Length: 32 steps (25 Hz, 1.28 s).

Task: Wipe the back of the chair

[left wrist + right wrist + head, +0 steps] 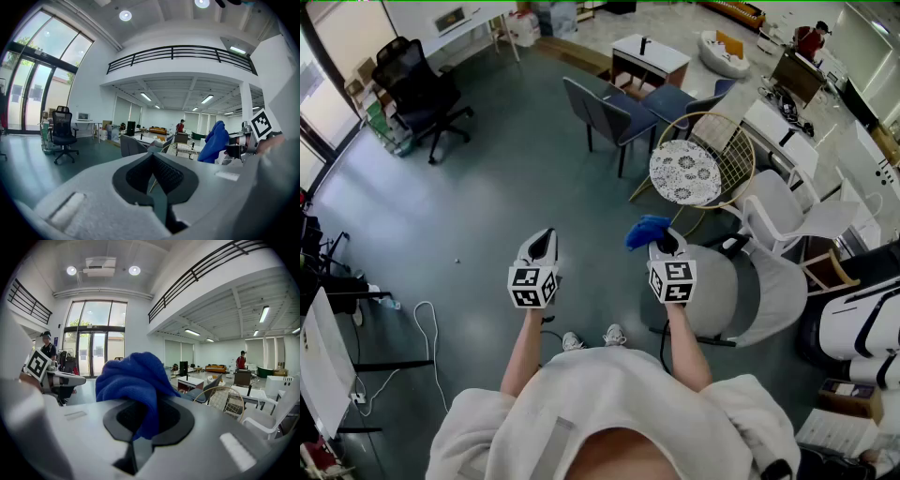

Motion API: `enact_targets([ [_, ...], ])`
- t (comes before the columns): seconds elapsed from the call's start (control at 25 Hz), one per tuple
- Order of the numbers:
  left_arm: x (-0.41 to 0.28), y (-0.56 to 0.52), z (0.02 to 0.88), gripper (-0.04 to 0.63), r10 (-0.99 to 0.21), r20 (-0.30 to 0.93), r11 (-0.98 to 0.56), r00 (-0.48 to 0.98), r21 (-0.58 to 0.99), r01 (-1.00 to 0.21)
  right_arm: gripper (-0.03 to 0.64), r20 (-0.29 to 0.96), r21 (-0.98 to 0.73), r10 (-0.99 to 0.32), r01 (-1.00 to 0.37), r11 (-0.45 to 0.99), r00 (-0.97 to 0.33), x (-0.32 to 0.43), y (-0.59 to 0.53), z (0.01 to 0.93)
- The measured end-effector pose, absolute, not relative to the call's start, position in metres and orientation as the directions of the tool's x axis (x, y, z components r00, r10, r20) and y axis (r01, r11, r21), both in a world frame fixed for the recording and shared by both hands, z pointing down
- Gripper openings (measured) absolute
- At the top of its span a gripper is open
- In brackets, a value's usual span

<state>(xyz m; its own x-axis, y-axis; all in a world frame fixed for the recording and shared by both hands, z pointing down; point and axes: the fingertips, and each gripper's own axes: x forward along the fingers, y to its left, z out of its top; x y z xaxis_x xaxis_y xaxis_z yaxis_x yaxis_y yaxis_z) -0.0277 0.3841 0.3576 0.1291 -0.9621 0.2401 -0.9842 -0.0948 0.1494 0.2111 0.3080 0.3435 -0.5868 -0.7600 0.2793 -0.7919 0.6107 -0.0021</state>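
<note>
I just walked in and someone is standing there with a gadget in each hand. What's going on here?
A person stands in a large open room with a hand-held gripper in each hand, both held out in front. The right hand-held gripper is clamped on a blue cloth. The left hand-held gripper is shut with nothing in it. A grey chair sits just ahead on the person's right, but the cloth is not touching it, so no wiping is under way yet.
</note>
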Motion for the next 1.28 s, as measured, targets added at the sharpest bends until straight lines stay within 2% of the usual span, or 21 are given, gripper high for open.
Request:
enact_targets([
  [0.56,-0.004,0.374,0.363,0.002,-0.958,0.257,-0.090,0.125,0.143,-0.986,0.040,0.277,-0.024,-0.735,-0.769,0.638,-0.619,0.225,0.295,0.347],
  [0.96,0.006,0.374,0.370,0.002,-0.957,0.281,-0.032,0.070,0.139,-0.990,0.040,0.288,-0.030,-0.686,-0.723,0.690,-0.668,0.224,0.283,0.355],
  [1.28,-0.010,0.354,0.376,0.002,-0.955,0.293,-0.011,0.053,0.143,-0.990,0.040,0.282,-0.050,-0.672,-0.710,0.702,-0.685,0.206,0.258,0.355],
])
